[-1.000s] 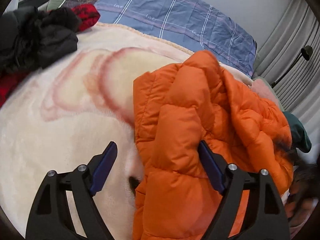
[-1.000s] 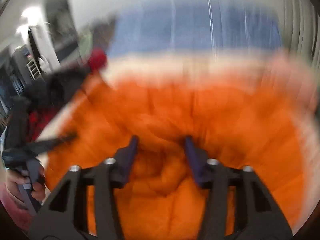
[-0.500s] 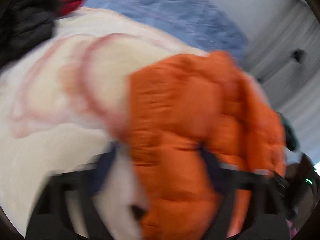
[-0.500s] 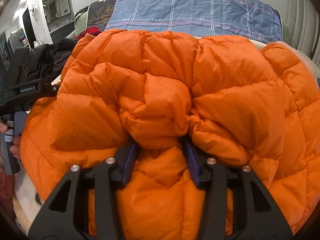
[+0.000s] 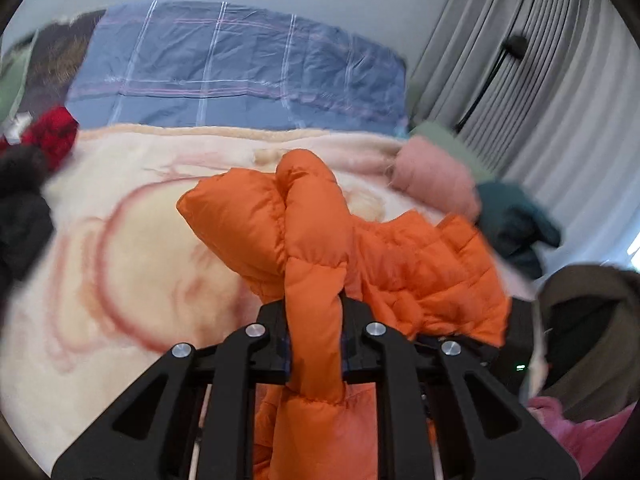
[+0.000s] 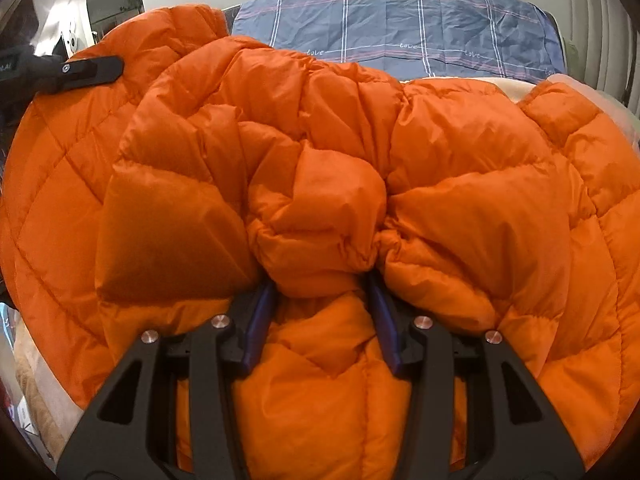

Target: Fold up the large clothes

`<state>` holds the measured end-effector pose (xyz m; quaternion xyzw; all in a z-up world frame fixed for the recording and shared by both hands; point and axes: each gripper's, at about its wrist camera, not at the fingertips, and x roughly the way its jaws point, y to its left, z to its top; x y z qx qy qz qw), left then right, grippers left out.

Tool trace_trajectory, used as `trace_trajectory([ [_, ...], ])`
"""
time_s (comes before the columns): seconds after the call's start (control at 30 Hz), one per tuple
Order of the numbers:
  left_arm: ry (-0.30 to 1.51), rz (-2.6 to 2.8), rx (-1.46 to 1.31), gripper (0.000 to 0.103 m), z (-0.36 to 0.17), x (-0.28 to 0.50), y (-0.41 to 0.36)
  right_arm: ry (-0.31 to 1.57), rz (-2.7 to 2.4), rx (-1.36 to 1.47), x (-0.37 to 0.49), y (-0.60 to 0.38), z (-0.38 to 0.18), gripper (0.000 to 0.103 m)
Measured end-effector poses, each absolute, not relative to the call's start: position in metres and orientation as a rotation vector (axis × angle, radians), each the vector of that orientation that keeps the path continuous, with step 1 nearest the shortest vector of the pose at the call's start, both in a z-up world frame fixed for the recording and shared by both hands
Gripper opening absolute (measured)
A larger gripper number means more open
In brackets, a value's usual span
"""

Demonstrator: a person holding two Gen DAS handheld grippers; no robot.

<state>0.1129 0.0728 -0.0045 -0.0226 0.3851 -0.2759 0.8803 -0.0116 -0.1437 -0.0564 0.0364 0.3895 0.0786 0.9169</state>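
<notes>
Left gripper (image 5: 314, 340): jaws have just been closing — a second ago they stood wide with the jacket's edge loose between them; now they pinch a narrow roll of the orange puffer jacket (image 5: 316, 248), nearly shut on it.
Left-hand change: the pinched fold now stands up from the bed at 12 o'clock of the jaws, where before the jacket lay slumped at 3 o'clock.
Right gripper (image 6: 320, 316): jaws about half open, clamped on a thick bunch of the same jacket (image 6: 320, 208); grip unchanged from half a second ago.
Jacket position: gathered and held at two points, the bulk spread before the right gripper, the rest draped over the cream blanket (image 5: 100, 248).
Far field: blue plaid pillow (image 5: 240, 68) at 12 o'clock; dark clothes (image 5: 20, 216) at 9 o'clock, teal garment (image 5: 516, 220) at 2 o'clock.
Task meaning: both holds appear secured — the jacket looks ready to be lifted and spread for a fold; no fold is laid yet.
</notes>
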Motion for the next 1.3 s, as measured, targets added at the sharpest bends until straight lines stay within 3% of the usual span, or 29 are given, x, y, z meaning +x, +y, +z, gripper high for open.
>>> trace_trajectory([
  [0.1, 0.846, -0.446, -0.022, 0.031, -0.02, 0.125, 0.081, 0.799, 0.168, 0.069, -0.014, -0.142, -0.058, 0.047],
  [0.23, 0.956, -0.278, -0.099, 0.058, -0.077, 0.143, 0.123, 0.797, 0.178, 0.054, -0.016, -0.138, -0.058, 0.048],
  [0.4, 0.996, -0.399, -0.399, 0.091, -0.124, 0.142, 0.174, 0.798, 0.179, 0.05, -0.015, -0.137, -0.058, 0.048],
  [0.53, 0.963, -0.482, -0.459, 0.101, -0.139, 0.152, 0.183, 0.798, 0.174, 0.044, -0.013, -0.137, -0.057, 0.048],
  [0.67, 0.944, -0.557, -0.413, 0.102, -0.141, 0.173, 0.161, 0.801, 0.162, 0.03, -0.013, -0.134, -0.057, 0.048],
  [0.7, 0.937, -0.6, -0.402, 0.087, -0.14, 0.179, 0.157, 0.802, 0.157, 0.027, -0.013, -0.133, -0.056, 0.048],
  [0.73, 0.938, -0.648, -0.417, 0.044, -0.139, 0.182, 0.153, 0.802, 0.155, 0.027, -0.013, -0.132, -0.056, 0.048],
  [0.83, 0.913, -0.687, -0.398, 0.023, -0.113, 0.172, 0.145, 0.804, 0.151, 0.031, -0.009, -0.134, -0.056, 0.048],
  [1.07, 0.806, -0.728, -0.095, 0.018, -0.005, 0.134, 0.077, 0.788, 0.121, 0.031, -0.015, -0.13, -0.054, 0.048],
  [1.3, 0.822, -0.753, 0.1, 0.018, 0.034, 0.118, 0.012, 0.777, 0.123, 0.11, -0.023, -0.147, -0.051, 0.048],
])
